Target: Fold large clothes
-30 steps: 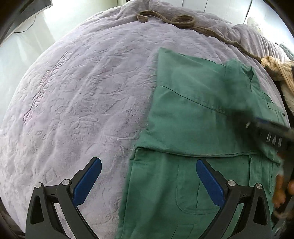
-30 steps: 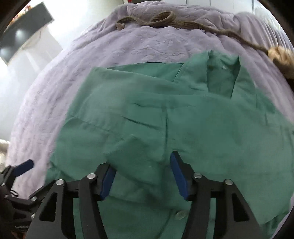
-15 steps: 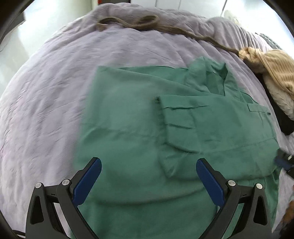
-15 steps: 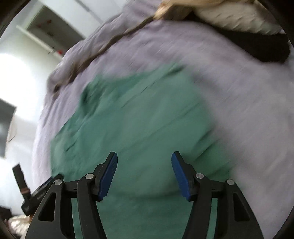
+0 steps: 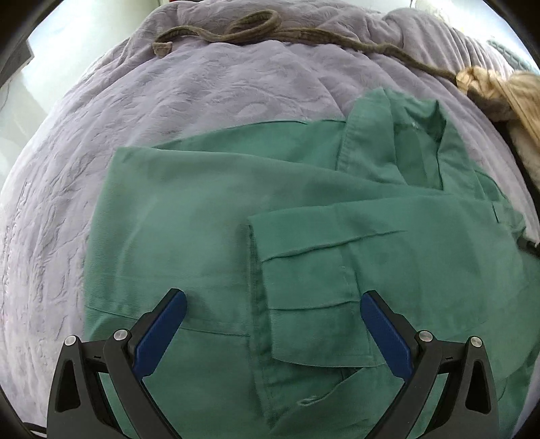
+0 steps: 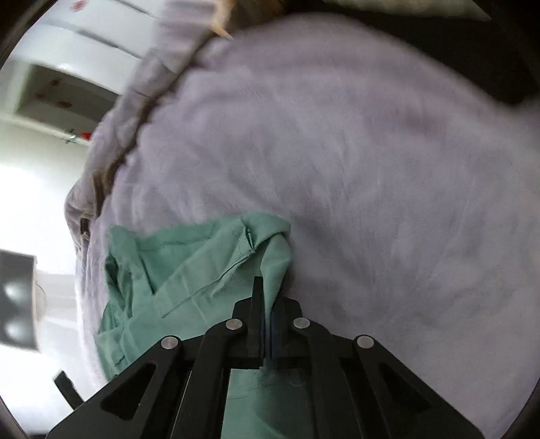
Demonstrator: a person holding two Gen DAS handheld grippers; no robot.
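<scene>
Shirt: the green cotton button-up shirt (image 5: 209, 219) lay on the lilac embossed bedspread (image 5: 101, 141), spread toward the right half of the left wrist view.
Collar: it sat at the shirt's far end, right of centre.
Sleeve: one sleeve lay folded across the front of the shirt, cuff toward the near side.
Belt: the long brown fabric belt (image 5: 243, 28) lay on the bedspread behind the shirt, running from far left to far right.
Knitwear: the beige knitted garment (image 5: 496, 91) lay at the belt's right end, right of the collar.
Left claw (image 5: 273, 324): above the folded sleeve, one finger either side.
Right claw (image 6: 266, 324): at the shirt's edge (image 6: 189, 270), cloth between its fingers, bedspread (image 6: 371, 169) beyond.
</scene>
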